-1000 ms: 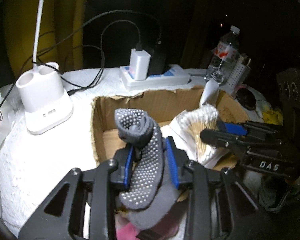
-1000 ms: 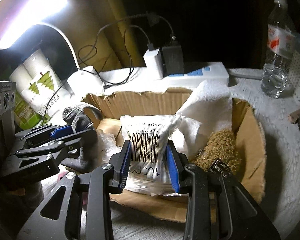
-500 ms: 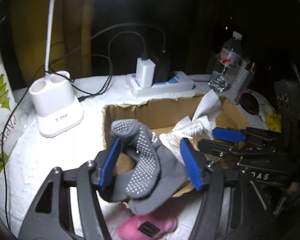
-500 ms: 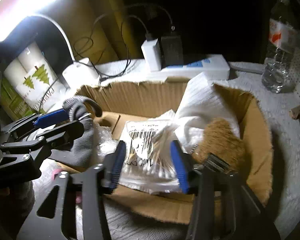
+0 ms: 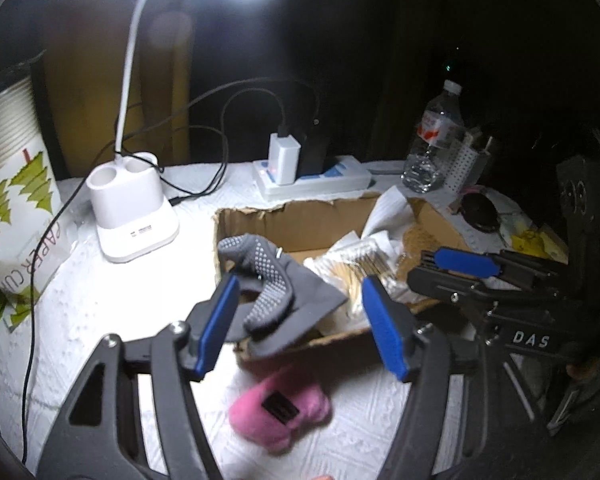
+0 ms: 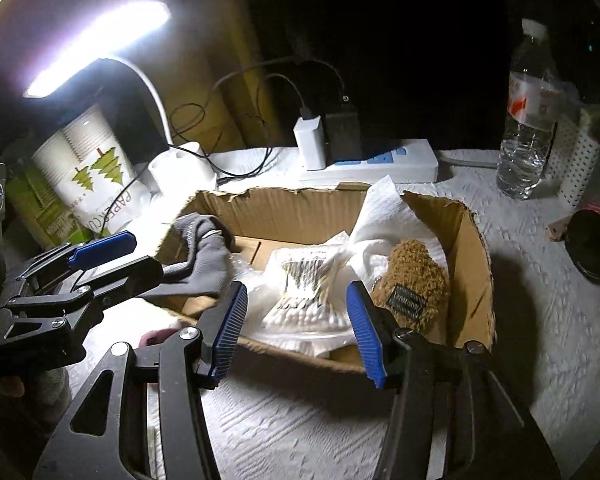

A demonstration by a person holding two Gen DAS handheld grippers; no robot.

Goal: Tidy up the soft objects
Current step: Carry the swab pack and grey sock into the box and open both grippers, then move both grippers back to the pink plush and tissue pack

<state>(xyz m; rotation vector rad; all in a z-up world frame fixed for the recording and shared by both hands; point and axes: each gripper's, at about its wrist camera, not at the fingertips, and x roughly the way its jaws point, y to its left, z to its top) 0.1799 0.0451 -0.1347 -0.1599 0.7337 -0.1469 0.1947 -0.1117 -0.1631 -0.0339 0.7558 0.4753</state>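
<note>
Left wrist view: left claw (image 5: 296,320) is spread wide, holding nothing. Pink plush (image 5: 280,404) lies on the tabletop (image 5: 100,300) just near of the cardboard box (image 5: 300,216), below and slightly near of this claw, long axis approx left-right. Grey grip sock (image 5: 276,292) drapes over the box's near-left rim. Right claw (image 6: 296,328), also wide and empty, hangs over the cotton swab pack (image 6: 300,300) inside the box, so left claw is prob nearer the plush.

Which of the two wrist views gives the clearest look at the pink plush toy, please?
The left wrist view: the pink plush toy lies in full sight on the white table cover, in front of the cardboard box, though slightly blurred. In the right wrist view only a small pink sliver shows beside the box's near left corner.
</note>
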